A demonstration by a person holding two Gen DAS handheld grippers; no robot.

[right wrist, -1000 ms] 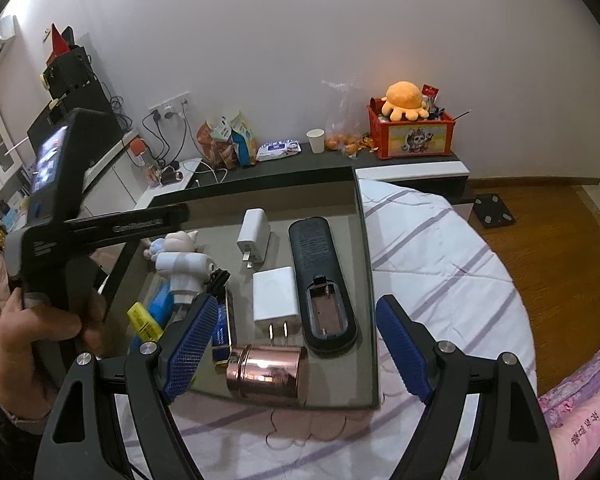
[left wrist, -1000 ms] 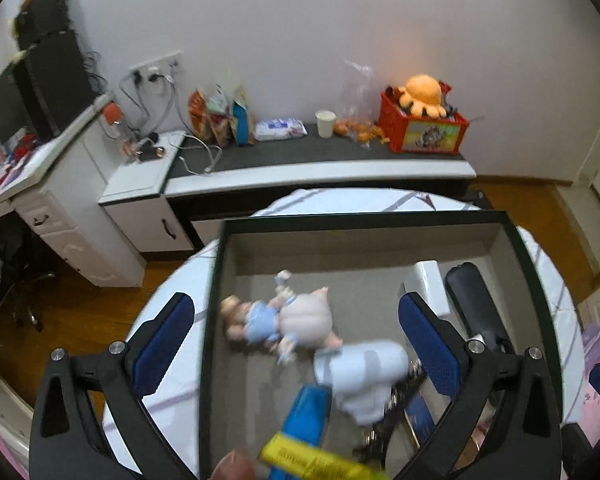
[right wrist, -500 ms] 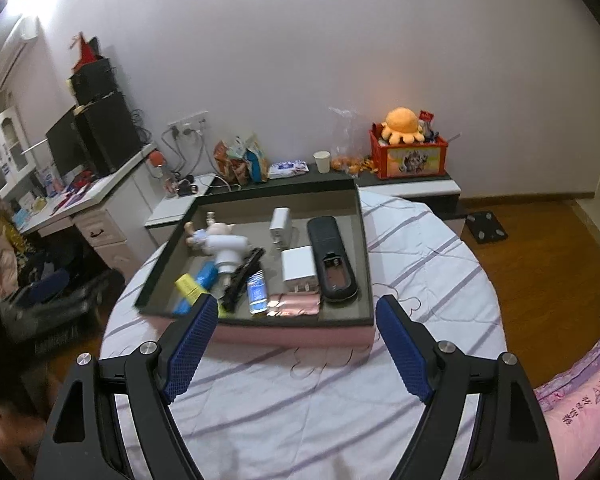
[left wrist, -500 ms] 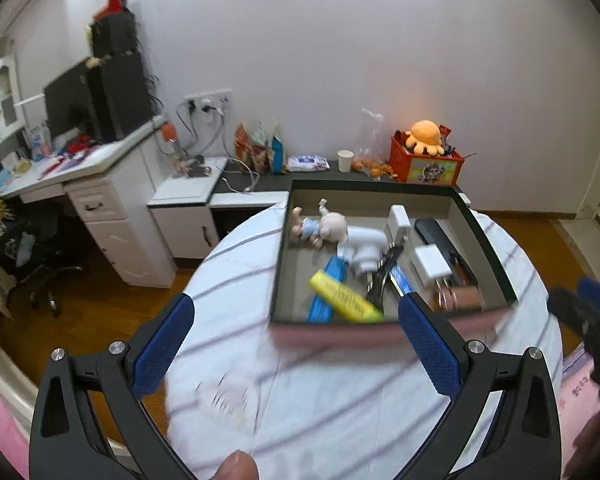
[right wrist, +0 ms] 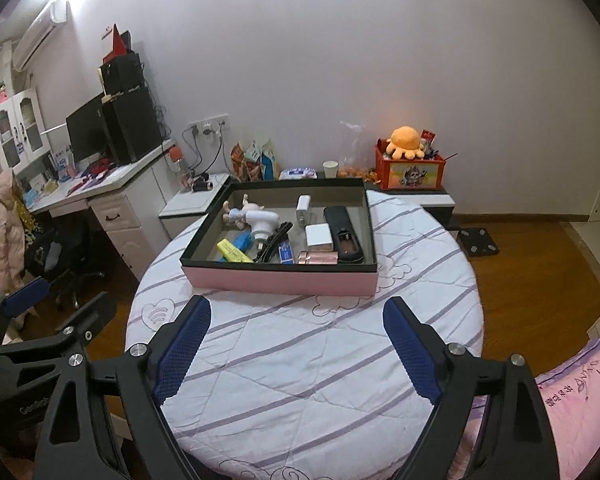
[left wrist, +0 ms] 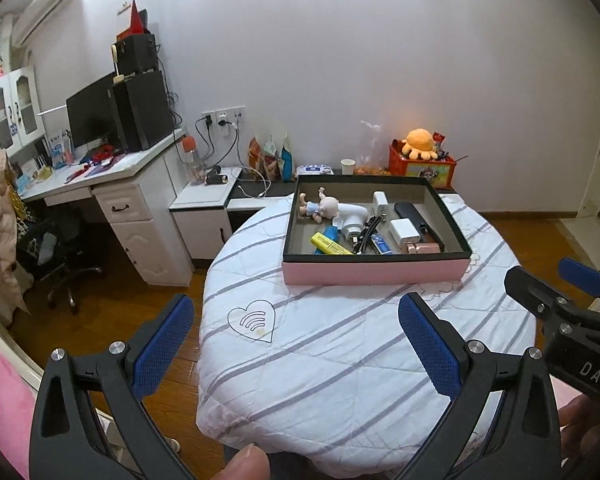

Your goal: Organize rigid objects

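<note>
Both tongs, left gripper and right gripper, hang spread and empty over the striped white round table, well short of the filled pink-walled, black-rimmed tray; sorting looks complete, nothing loose left to reach for.

A shallow box, pink outside with a black rim and grey inside, sits at the 12 o'clock end of the round striped surface. Everything lies inside it. At its 10 o'clock corner a small doll lies on its side, touching a white handheld device. A yellow highlighter and a blue item lie near 8 o'clock. A black clip lies mid-box. Two white chargers sit beside a black remote with its battery bay uncovered, at 3 o'clock. A rose-gold cylinder lies on its side against the near wall.
</note>
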